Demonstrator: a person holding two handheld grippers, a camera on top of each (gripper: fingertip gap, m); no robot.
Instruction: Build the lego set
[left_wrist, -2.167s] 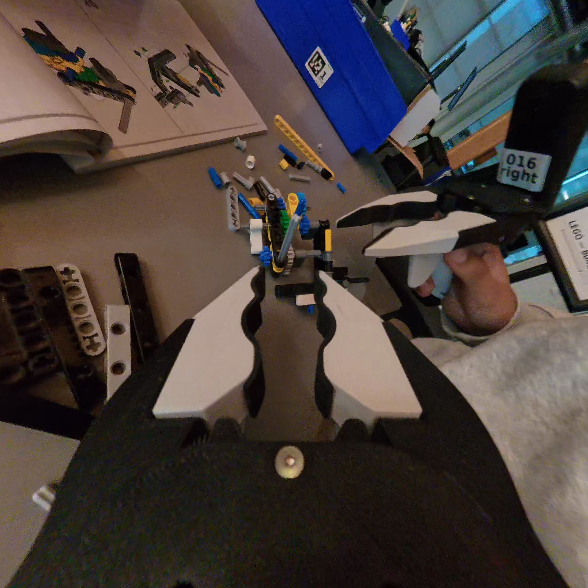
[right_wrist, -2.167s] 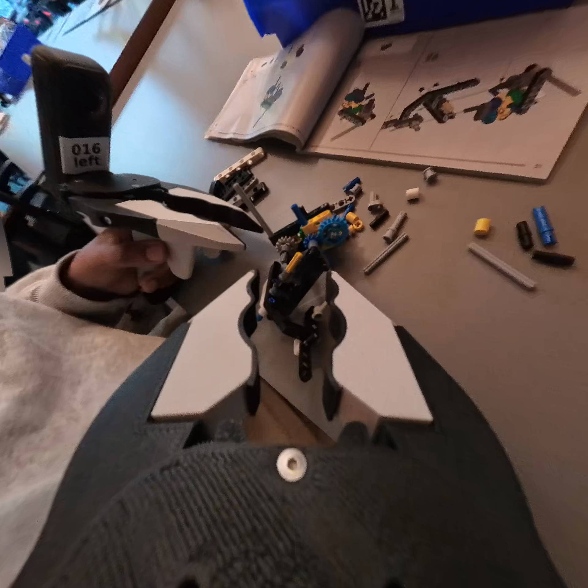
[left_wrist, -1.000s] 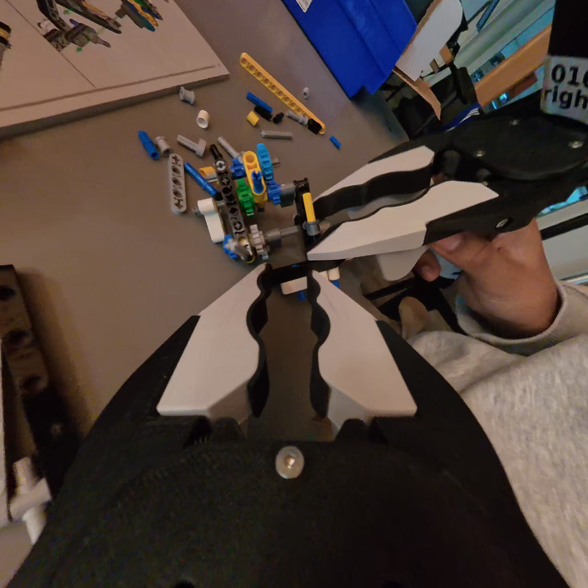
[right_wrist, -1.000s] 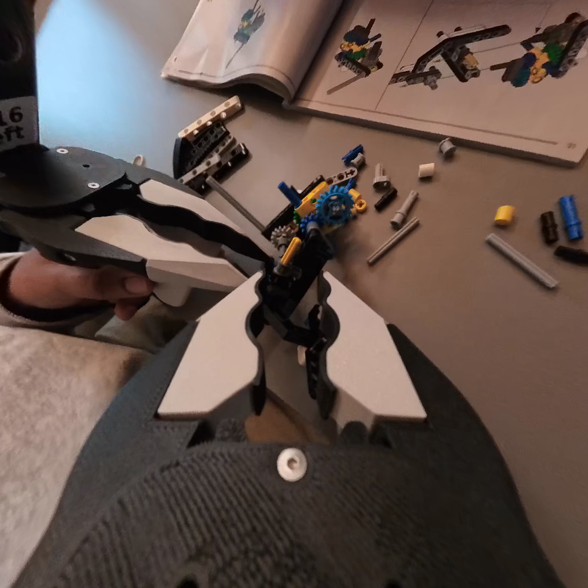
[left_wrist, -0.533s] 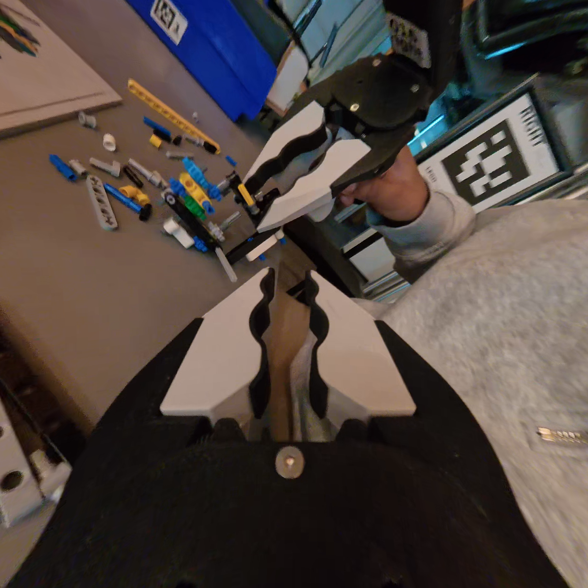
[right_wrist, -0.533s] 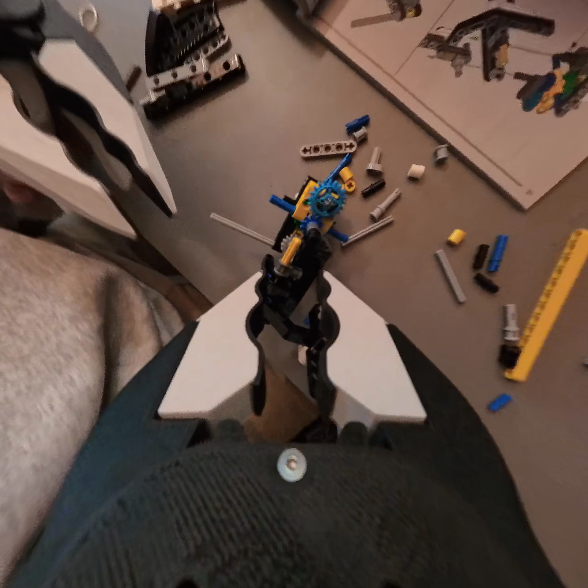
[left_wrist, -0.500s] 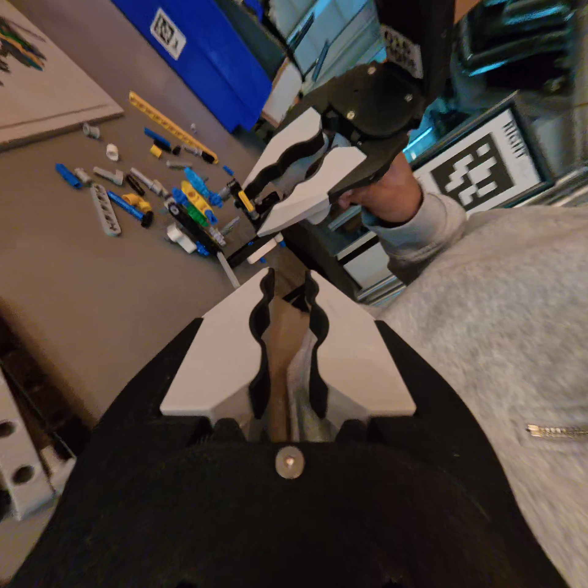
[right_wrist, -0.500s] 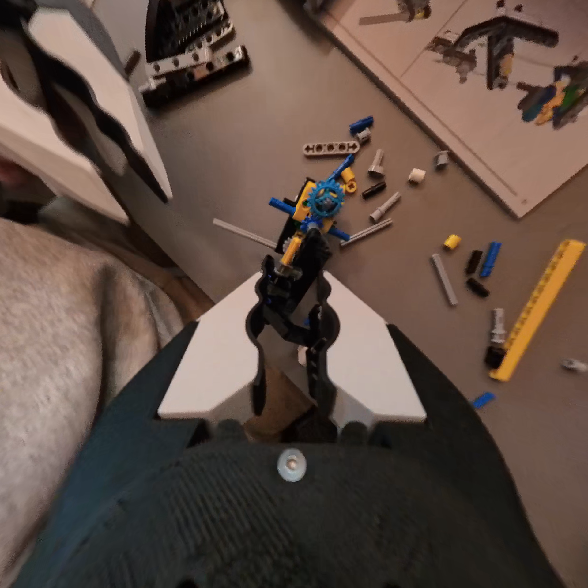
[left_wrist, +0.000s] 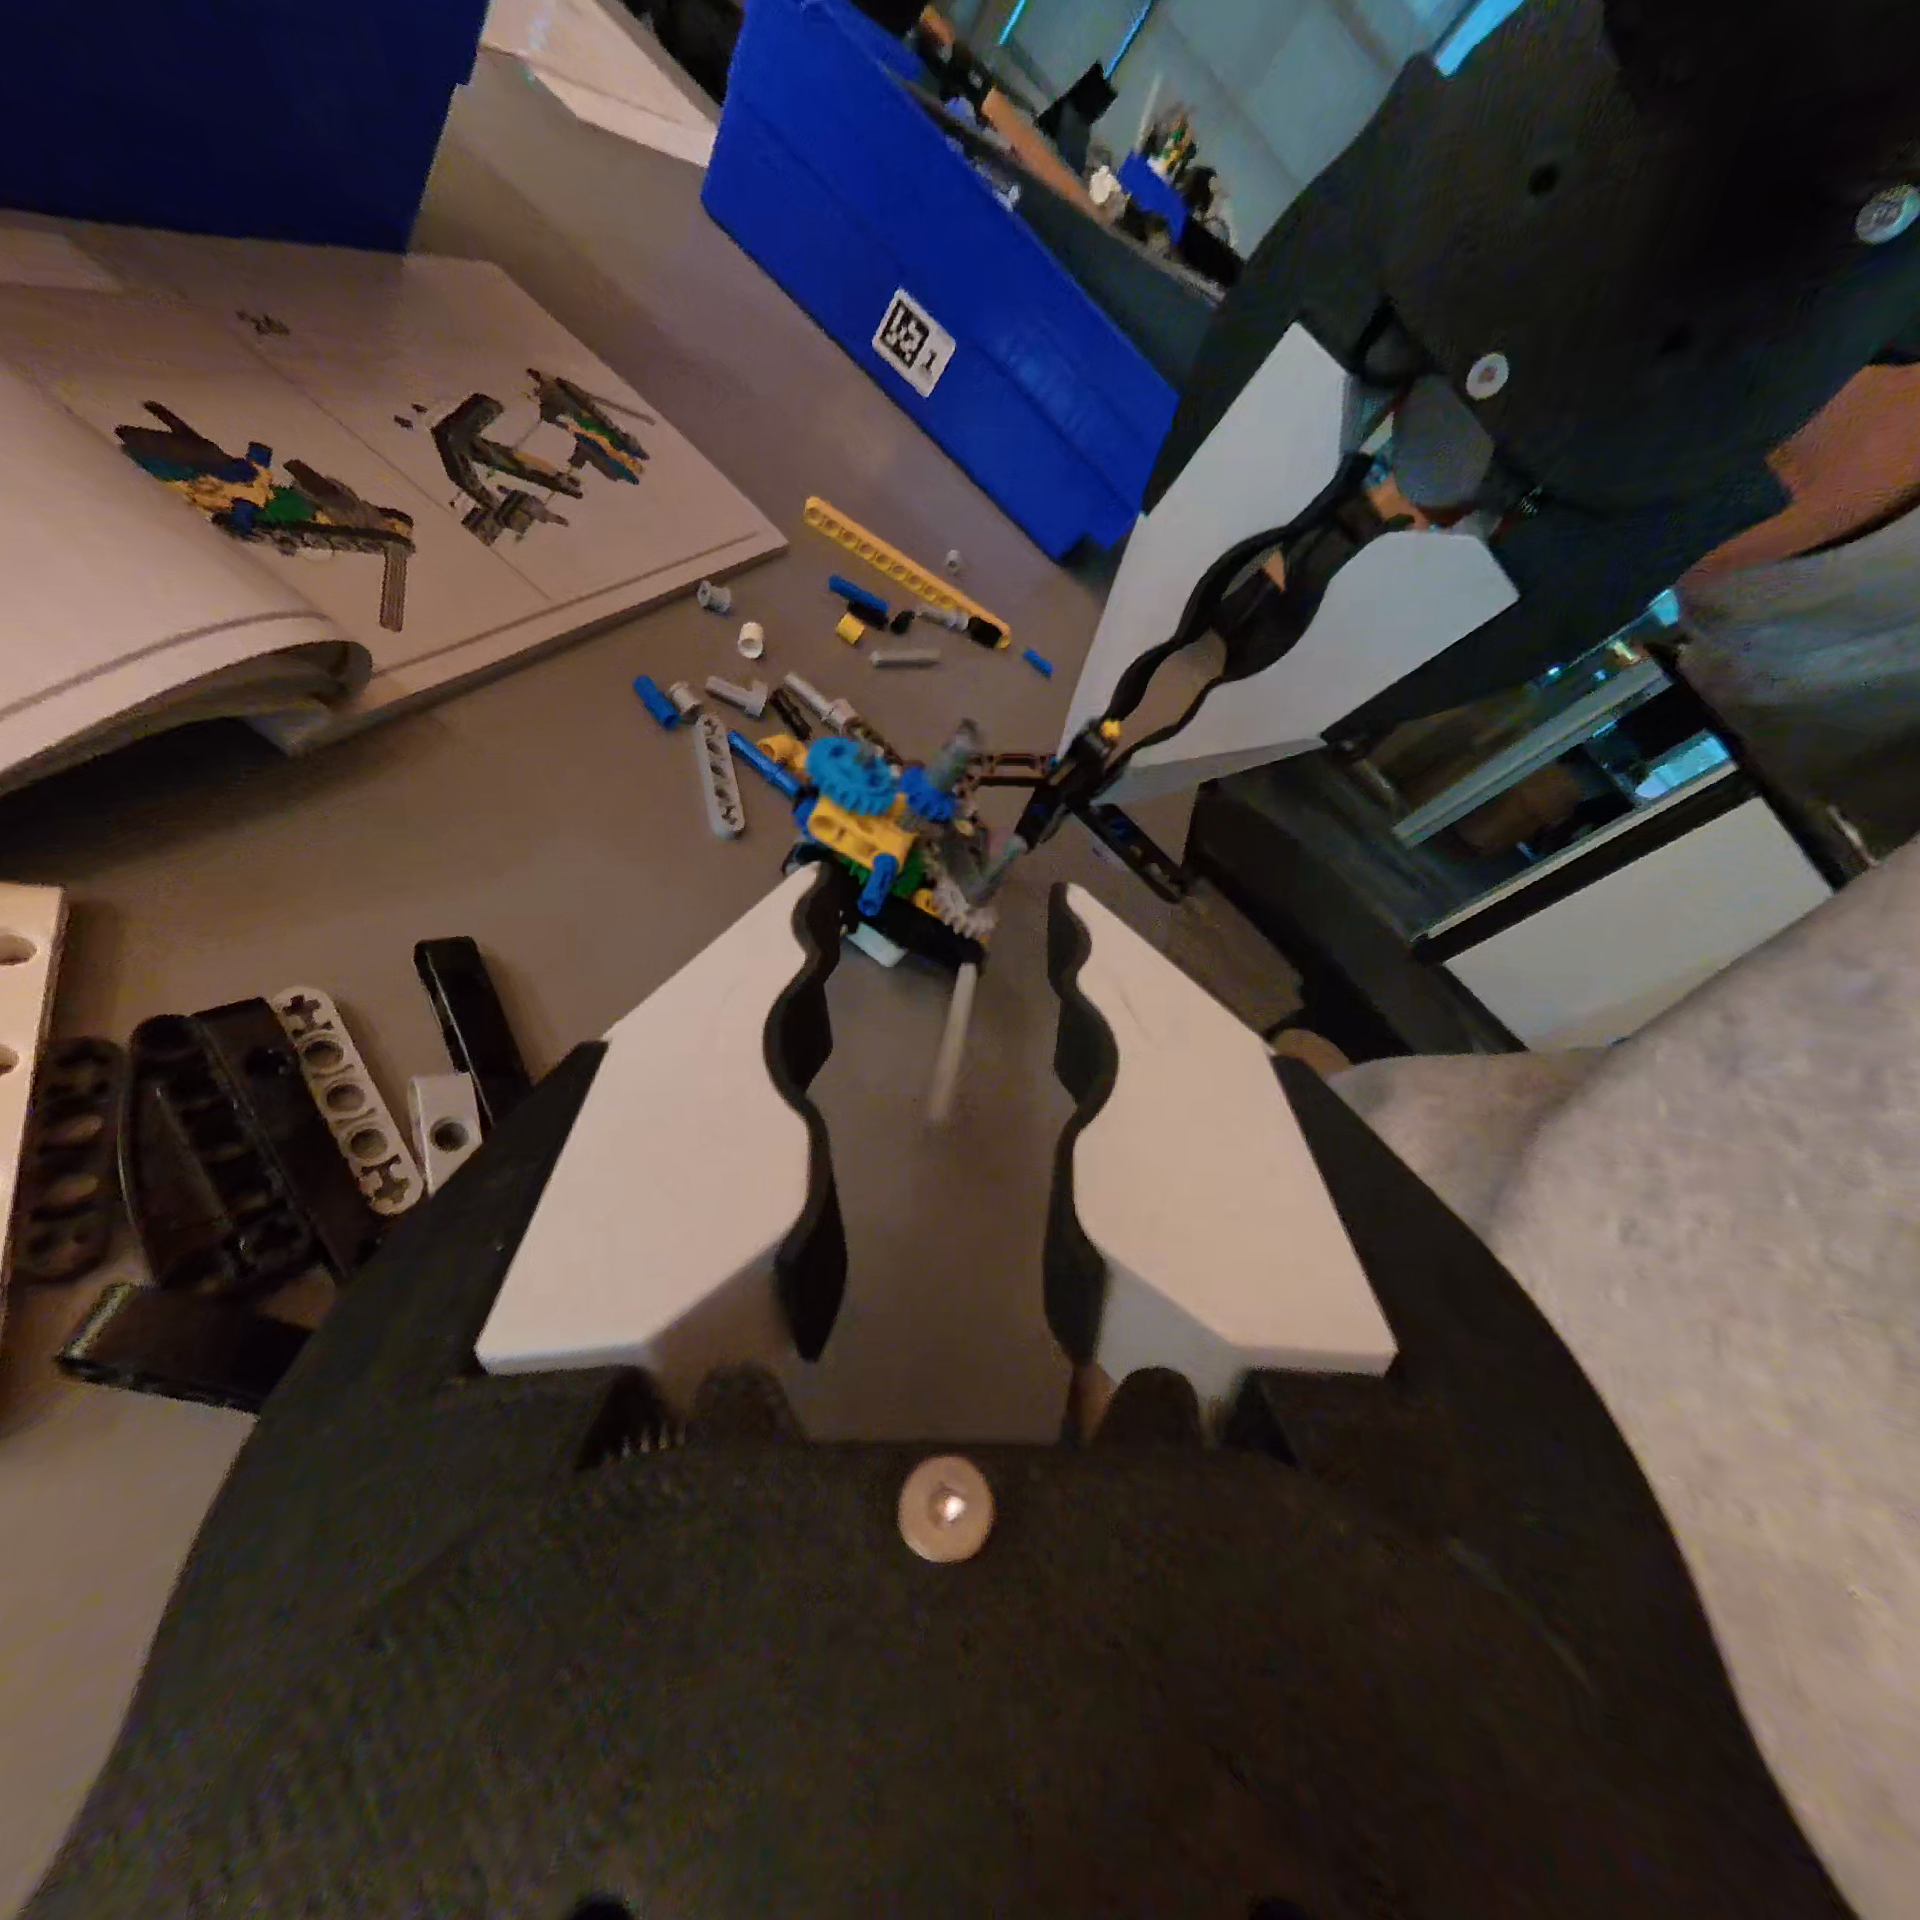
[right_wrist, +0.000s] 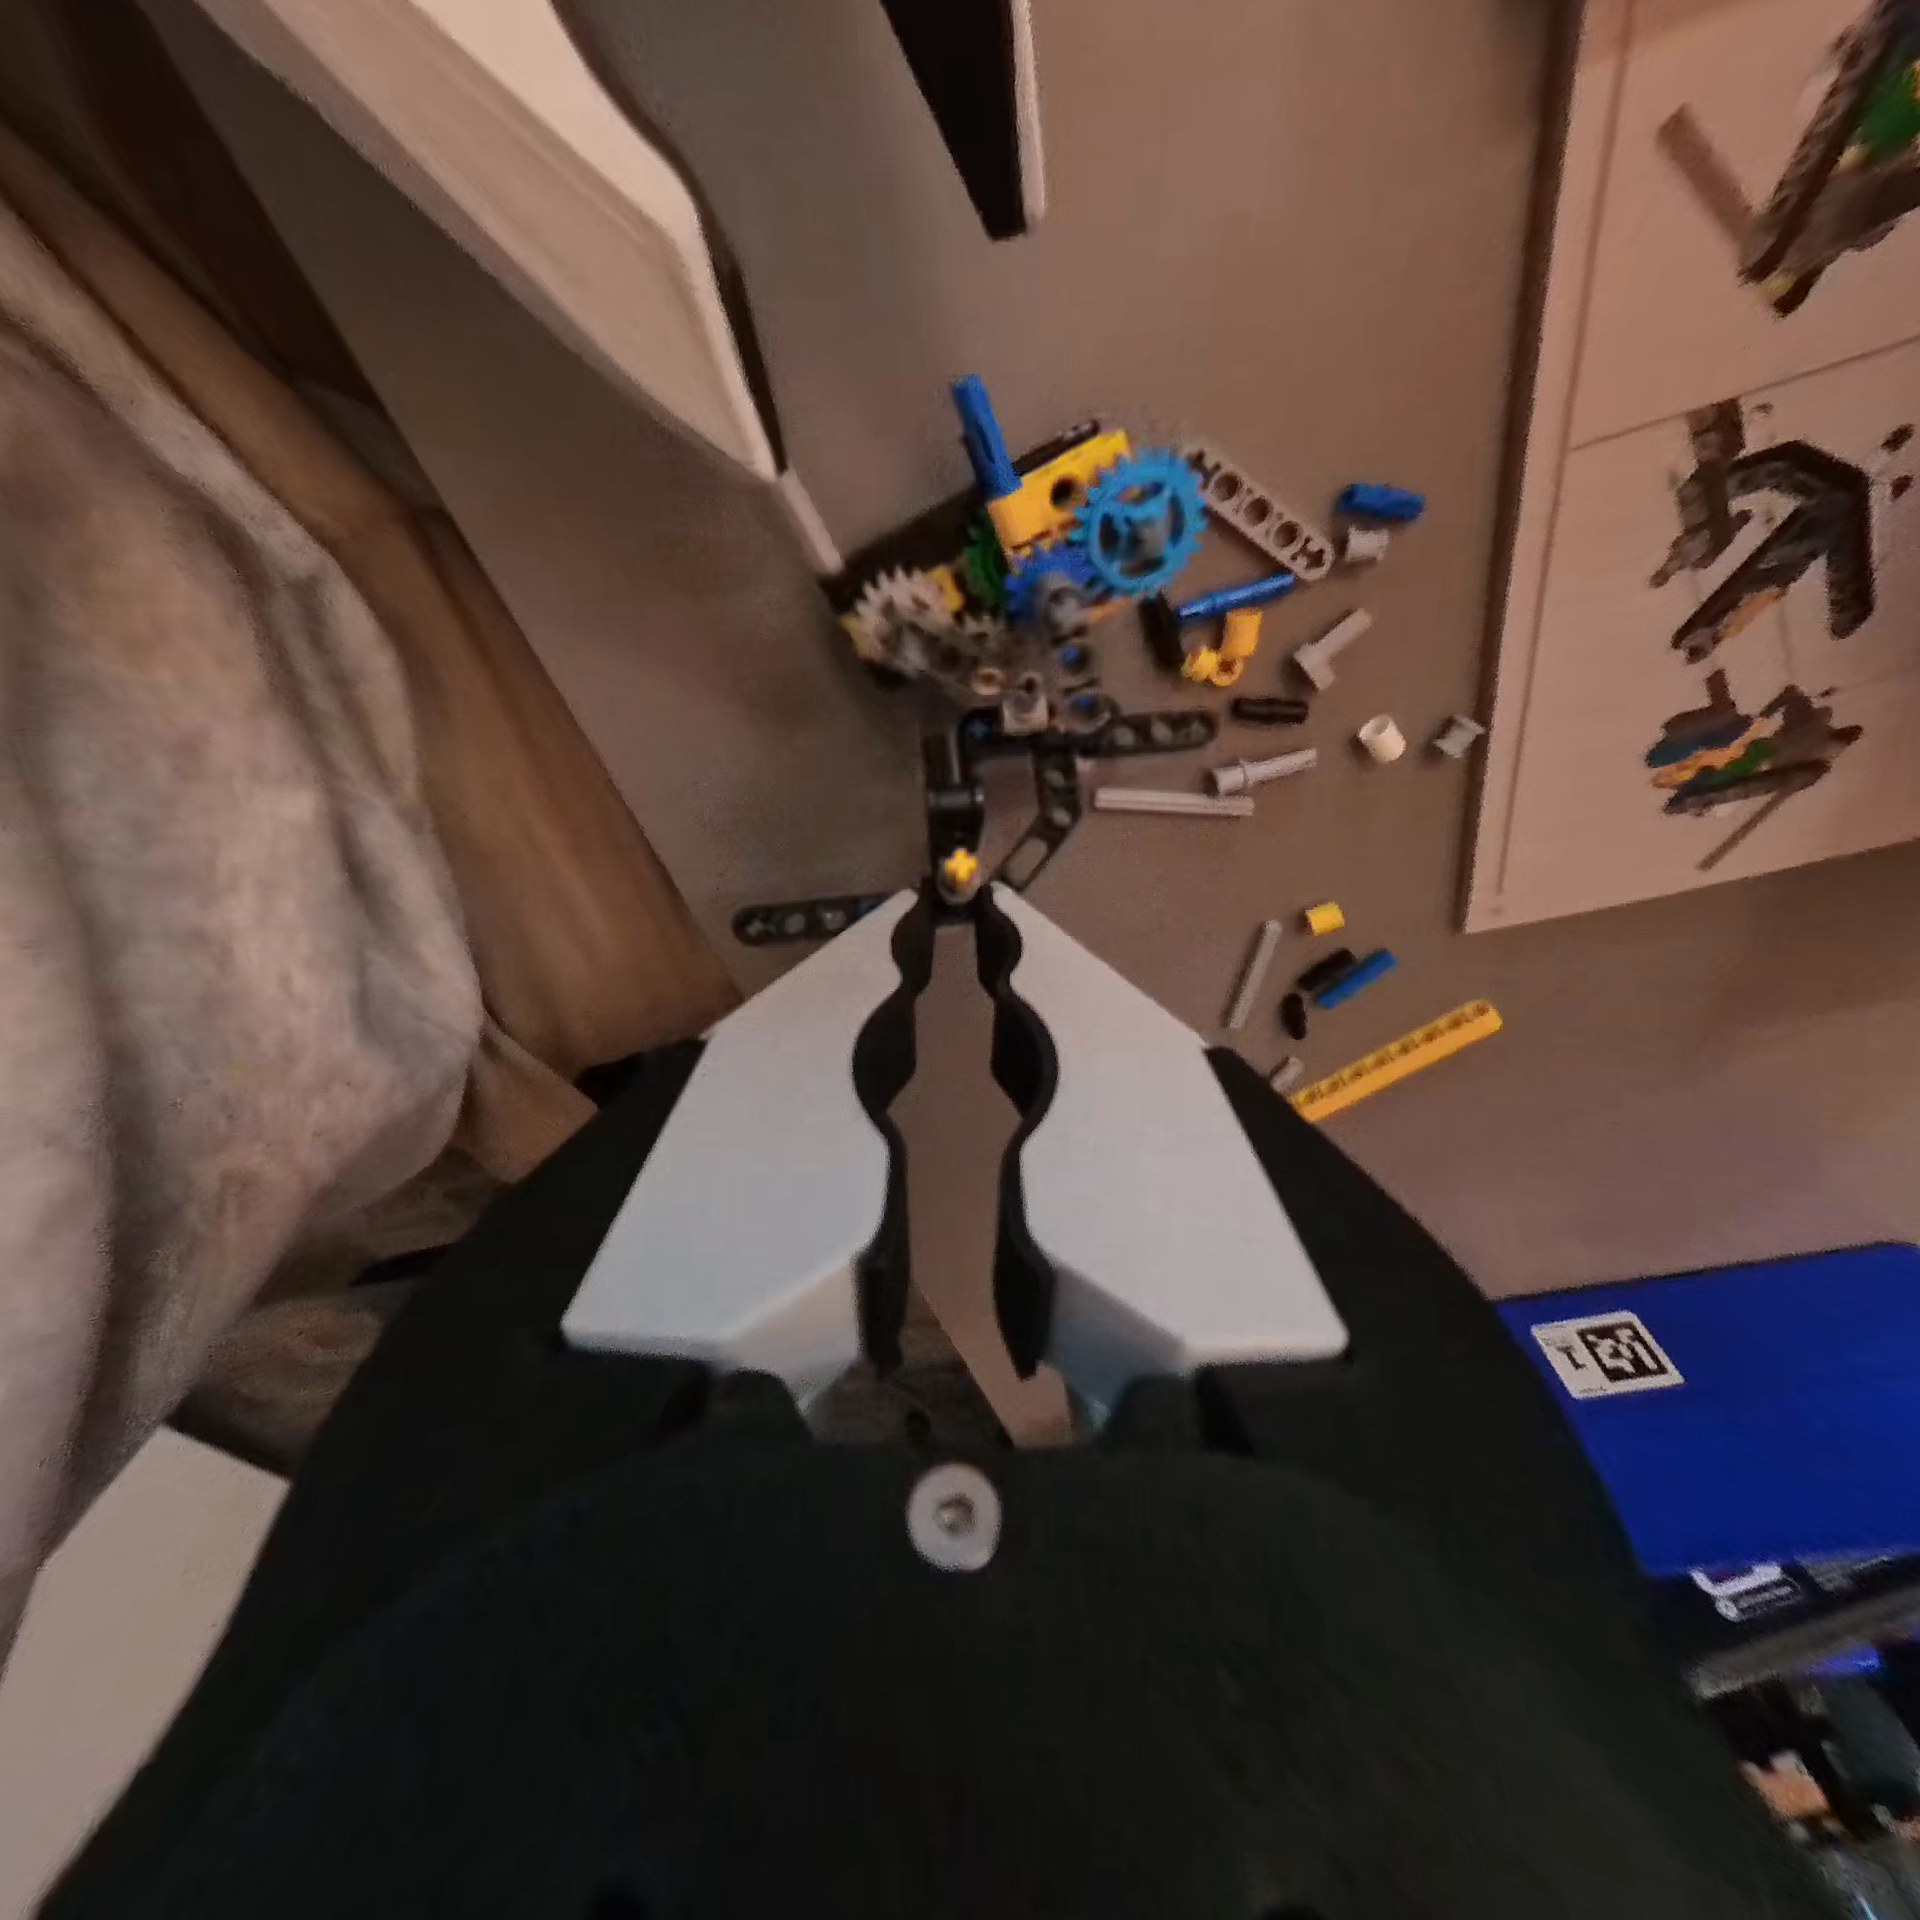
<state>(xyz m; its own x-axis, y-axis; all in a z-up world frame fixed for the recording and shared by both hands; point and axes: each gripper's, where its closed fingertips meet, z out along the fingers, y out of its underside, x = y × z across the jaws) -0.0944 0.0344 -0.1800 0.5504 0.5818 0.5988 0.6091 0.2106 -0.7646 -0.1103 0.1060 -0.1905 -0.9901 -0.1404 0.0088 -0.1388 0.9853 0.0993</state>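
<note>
The partly built lego model (left_wrist: 883, 821), with blue gears, yellow beams and a black frame, is at the table's near edge. It also shows in the right wrist view (right_wrist: 1039, 561). My right gripper (right_wrist: 956, 894) is shut on the yellow-pinned end of the model's black arm, pinching it with the very tips; it also shows in the left wrist view (left_wrist: 1086, 753). My left gripper (left_wrist: 935, 894) is open and empty just short of the model. A grey axle (left_wrist: 951, 1039) lies between its fingers, blurred. The left fingers (right_wrist: 623, 260) show at the top of the right wrist view.
An open instruction booklet (left_wrist: 312, 499) lies at the back left and a blue bin (left_wrist: 935, 343) behind. A long yellow beam (left_wrist: 904, 571) and several small pins lie past the model. Black and white beams (left_wrist: 260, 1122) lie at the left. A grey sleeve (left_wrist: 1662, 1247) is at the right. My right fingertips sit around 8 cm from my left ones.
My right gripper has drawn back along the model and now pinches only its yellow-pinned end. My left gripper has swung back over the table to face the model.
</note>
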